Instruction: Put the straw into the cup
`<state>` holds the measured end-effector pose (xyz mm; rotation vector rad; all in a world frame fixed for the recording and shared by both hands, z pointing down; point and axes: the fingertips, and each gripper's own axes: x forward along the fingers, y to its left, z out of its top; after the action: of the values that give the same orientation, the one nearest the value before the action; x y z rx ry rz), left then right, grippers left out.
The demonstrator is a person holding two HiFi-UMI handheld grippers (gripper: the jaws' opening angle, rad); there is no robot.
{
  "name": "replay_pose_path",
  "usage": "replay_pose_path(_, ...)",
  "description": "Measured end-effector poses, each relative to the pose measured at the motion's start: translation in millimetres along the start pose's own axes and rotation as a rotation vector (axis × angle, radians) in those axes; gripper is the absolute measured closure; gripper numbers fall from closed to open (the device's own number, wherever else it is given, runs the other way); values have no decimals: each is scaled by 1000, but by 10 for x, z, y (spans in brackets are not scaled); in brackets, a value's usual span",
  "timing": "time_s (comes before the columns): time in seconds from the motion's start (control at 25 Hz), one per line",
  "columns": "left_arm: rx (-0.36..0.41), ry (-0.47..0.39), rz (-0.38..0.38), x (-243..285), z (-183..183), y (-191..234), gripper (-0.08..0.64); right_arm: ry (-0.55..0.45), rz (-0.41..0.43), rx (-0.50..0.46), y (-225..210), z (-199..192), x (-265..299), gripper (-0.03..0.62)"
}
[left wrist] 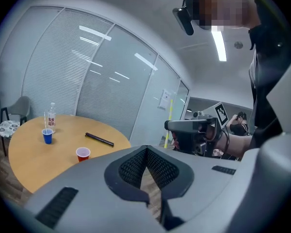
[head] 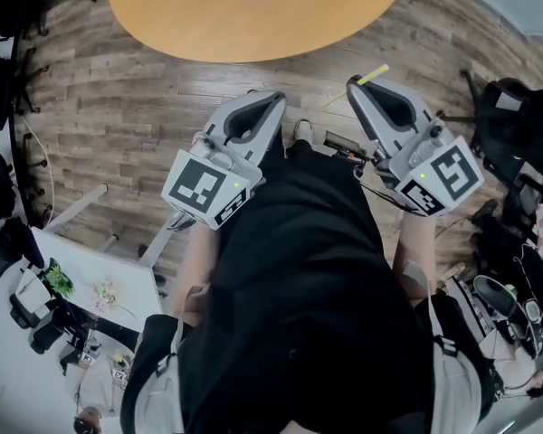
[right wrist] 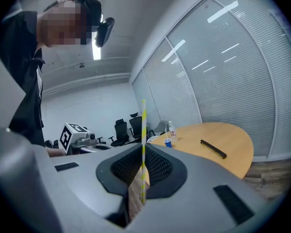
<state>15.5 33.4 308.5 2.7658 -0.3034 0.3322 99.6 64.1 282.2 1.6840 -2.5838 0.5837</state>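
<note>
Where the brown wood-plank floor [head: 118, 125] runs open from the person's feet, it meets the curved near edge of the round light-wood table [head: 253, 25]. Left grey hand-held gripper [left wrist: 146, 149]: jaws closed tip to tip. Right grey hand-held gripper [right wrist: 143, 152]: jaws narrow, clamped on the upright yellow-and-white striped straw [right wrist: 143, 120], well short of the table. On the table: clear water bottle [left wrist: 51, 115]; flat black bar [left wrist: 99, 139]; small blue cup [left wrist: 47, 136], a thin straw standing in it; small red cup [left wrist: 82, 153], nearest the edge, apart from the rest.
</note>
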Motion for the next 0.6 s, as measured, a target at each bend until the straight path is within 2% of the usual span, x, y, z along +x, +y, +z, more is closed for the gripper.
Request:
replay_pose_path(0.28,-13,-33,-24,-36,257,528,548,-7,-25,-41,-27,282,437,563)
replay_pose_path(0.6,-19,-40,-50,-138,373,1000,548,-40,-62,-8,-70,471,809,565)
